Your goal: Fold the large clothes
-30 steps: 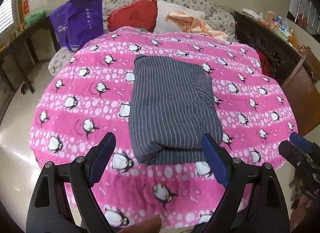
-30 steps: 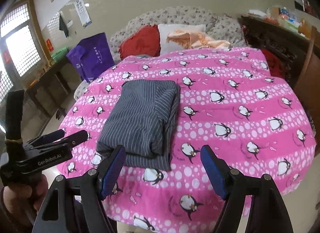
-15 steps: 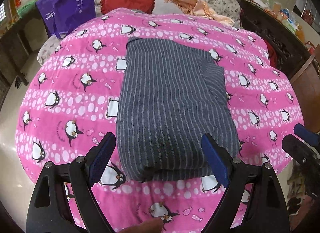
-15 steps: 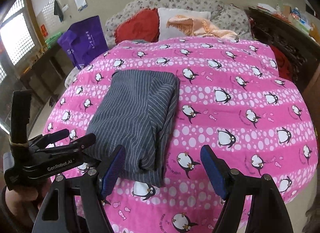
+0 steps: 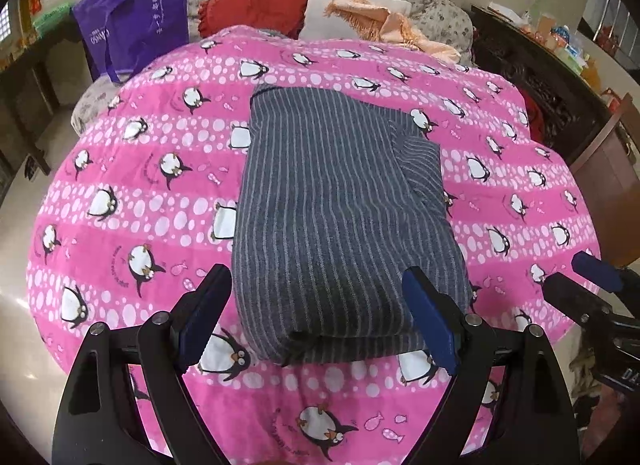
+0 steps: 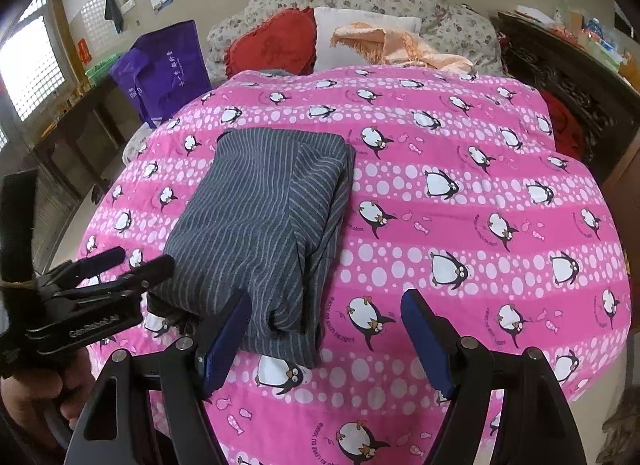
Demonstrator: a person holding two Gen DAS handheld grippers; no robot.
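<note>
Left wrist view, from left to right: a purple bag (image 5: 136, 13) stood at the far left beside a red cushion (image 5: 256, 1), a white pillow (image 5: 340, 5) and a peach cloth (image 5: 384, 25) at the head of the bed. The pink penguin blanket (image 5: 132, 201) covered the bed. The folded grey striped garment (image 5: 332, 217) lay at its centre, near edge toward the camera. The left gripper (image 5: 320, 329) hovered over that near edge, fingers spread wide, one pad on each side of the fold, holding nothing. The right gripper (image 5: 576, 277) showed at the right edge.

Right wrist view, from left to right: the left gripper (image 6: 136, 261) was at the garment's (image 6: 260, 233) near left corner; contact cannot be told. The right gripper (image 6: 324, 337) hung with fingers well apart, its left pad over the garment's near right corner, its right pad over the blanket (image 6: 480, 193).
</note>
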